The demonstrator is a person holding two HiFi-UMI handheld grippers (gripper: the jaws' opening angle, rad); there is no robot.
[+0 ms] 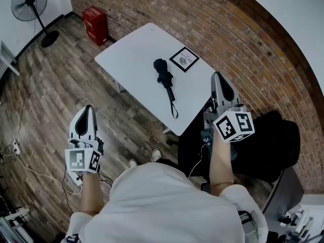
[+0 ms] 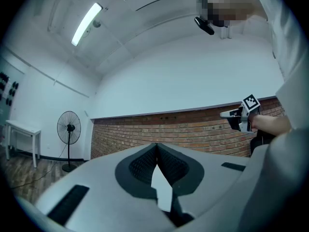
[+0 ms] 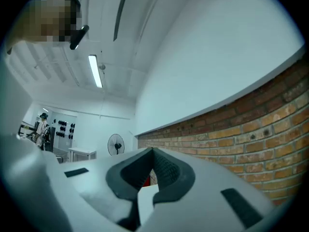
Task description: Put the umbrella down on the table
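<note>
Jaws of the left gripper are closed tip to tip with nothing between them. Jaws of the right gripper are likewise closed and empty. Both grippers are held in the air close to the person. The left shows over the wooden floor, and the right shows against the right-hand edge of the white bench. The folded black umbrella lies flat near the middle of the bench, its strap trailing toward the near edge, well apart from both grippers. Just beside its far end lies a square black-bordered card, not touching it. Beyond the bench, a red box stands on the floor at the brick wall. A pedestal fan stands farthest left.
</note>
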